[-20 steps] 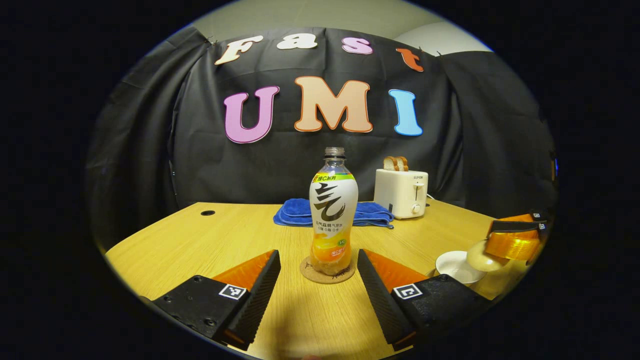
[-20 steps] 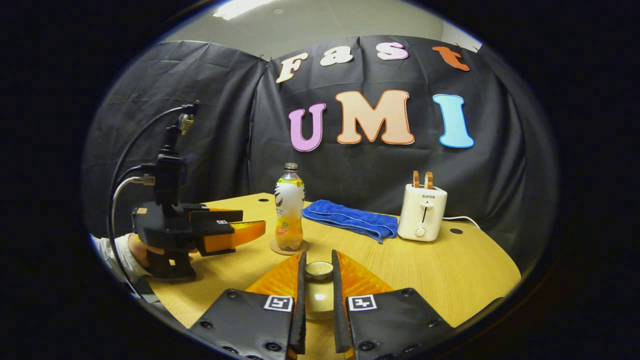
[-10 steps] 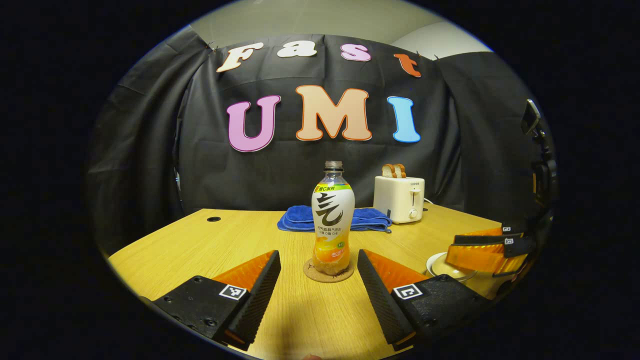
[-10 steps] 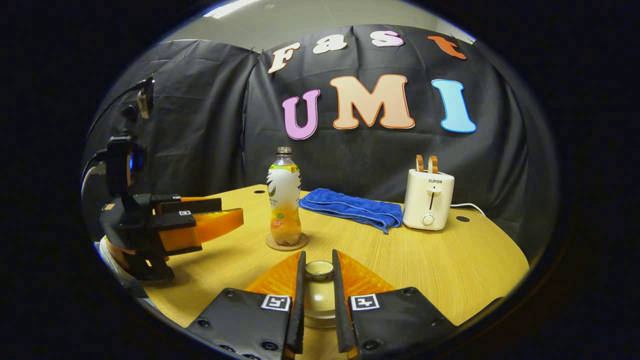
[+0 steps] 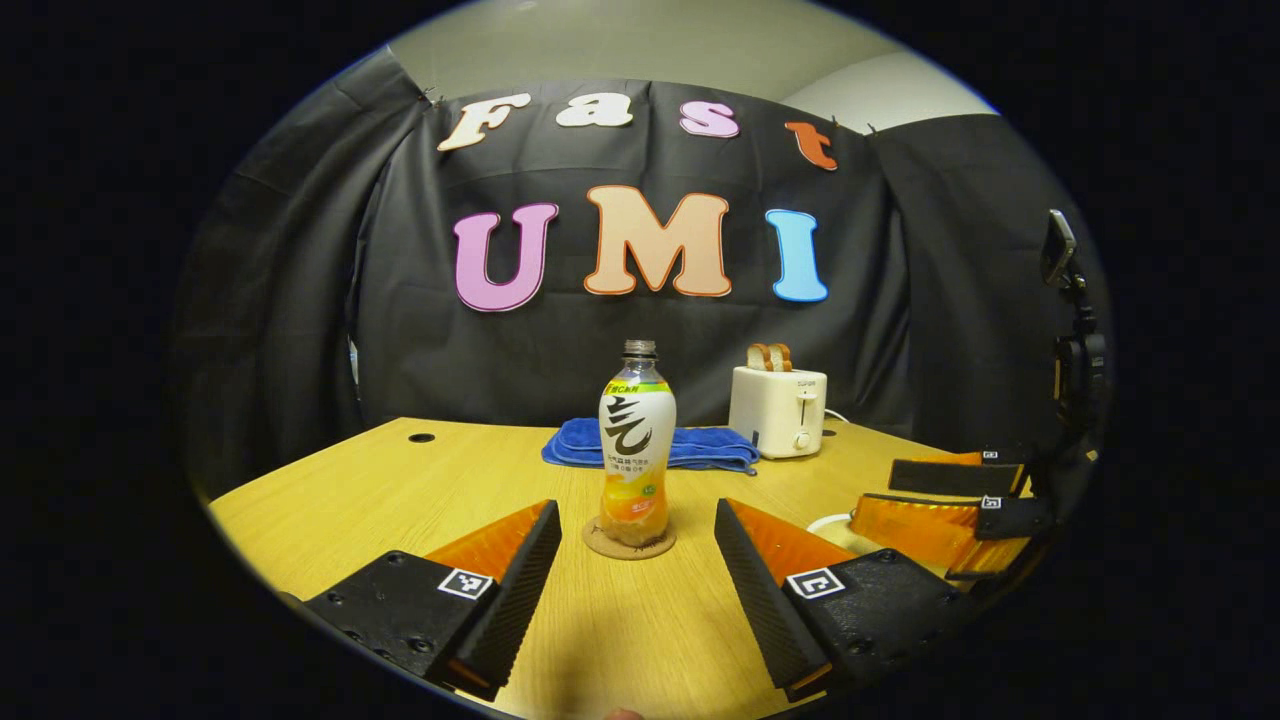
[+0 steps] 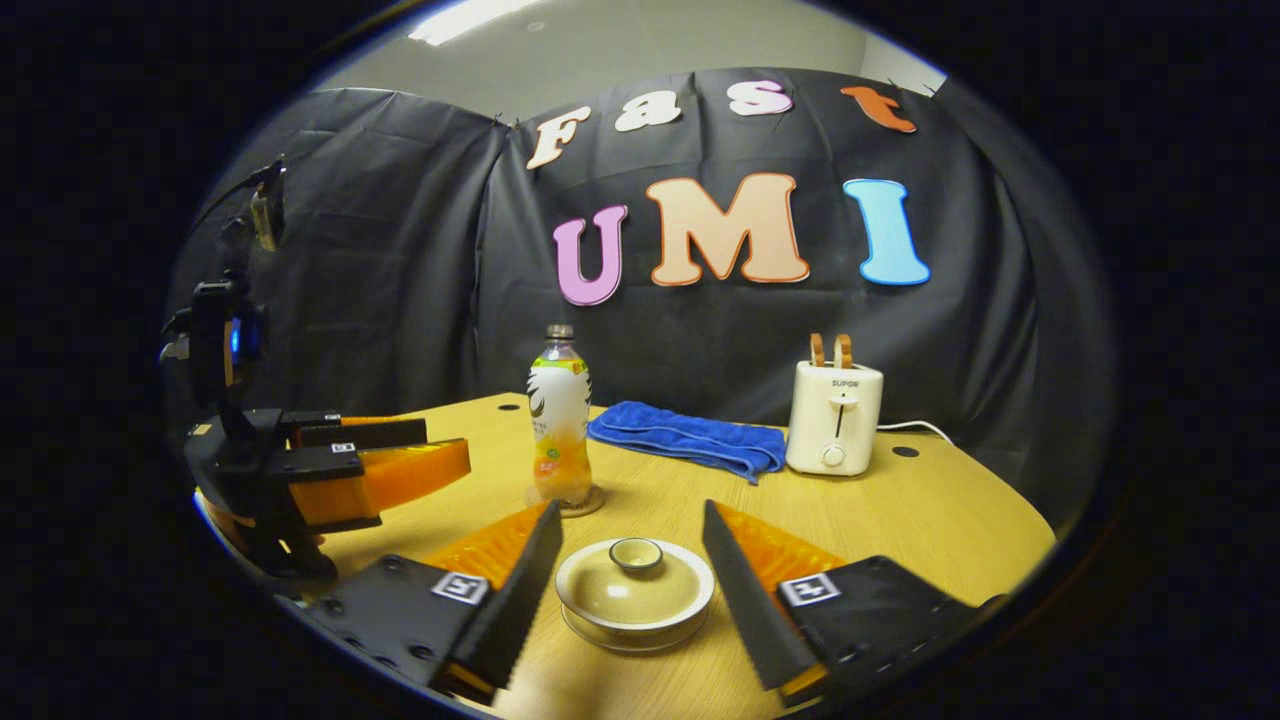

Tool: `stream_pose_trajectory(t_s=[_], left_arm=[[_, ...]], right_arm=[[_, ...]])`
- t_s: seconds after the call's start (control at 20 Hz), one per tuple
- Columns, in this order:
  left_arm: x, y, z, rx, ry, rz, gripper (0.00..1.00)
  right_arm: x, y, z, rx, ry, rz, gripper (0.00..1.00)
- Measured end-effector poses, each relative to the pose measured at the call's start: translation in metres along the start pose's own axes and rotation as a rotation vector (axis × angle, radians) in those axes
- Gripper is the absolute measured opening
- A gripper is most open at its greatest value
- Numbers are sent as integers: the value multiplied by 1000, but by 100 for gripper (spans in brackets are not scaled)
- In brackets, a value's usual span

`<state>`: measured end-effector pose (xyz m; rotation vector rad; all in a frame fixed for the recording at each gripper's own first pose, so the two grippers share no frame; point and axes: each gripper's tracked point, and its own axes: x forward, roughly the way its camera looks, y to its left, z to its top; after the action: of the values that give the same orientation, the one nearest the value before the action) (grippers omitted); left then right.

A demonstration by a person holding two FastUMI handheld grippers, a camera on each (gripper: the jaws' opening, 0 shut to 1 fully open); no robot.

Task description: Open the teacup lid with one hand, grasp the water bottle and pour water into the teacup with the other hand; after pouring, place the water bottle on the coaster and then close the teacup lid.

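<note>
1. Your right hand-held gripper (image 6: 625,590) stood spread around the lidded teacup (image 6: 634,594), touching nothing
2. Your left hand-held gripper (image 5: 635,570) was spread; bottle (image 5: 636,442) upright on coaster (image 5: 629,543)

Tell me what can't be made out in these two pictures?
- Water inside the teacup, right gripper view: lid covers it.
- Teacup, left gripper view: hidden behind both grippers' fingers.
- Bottle label, left gripper view: too small.
- Coaster, right gripper view: bottle hides most.
</note>
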<state>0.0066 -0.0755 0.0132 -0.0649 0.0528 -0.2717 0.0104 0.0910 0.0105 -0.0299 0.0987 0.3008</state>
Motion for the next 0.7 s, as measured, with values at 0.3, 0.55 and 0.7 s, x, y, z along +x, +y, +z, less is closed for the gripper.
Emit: stream_pose_trajectory(t_s=[0.3,0.55,0.7], left_arm=[[-31,-6,3,10,-58,55,90],[-46,-11,-1,18,-58,66,91],[-50,-13,-6,47,-59,74,90]], right_arm=[[-30,-28,-9,54,-43,-137,100],[-49,-43,-17,90,-61,-229,100],[-52,-46,-26,107,-43,-247,100]])
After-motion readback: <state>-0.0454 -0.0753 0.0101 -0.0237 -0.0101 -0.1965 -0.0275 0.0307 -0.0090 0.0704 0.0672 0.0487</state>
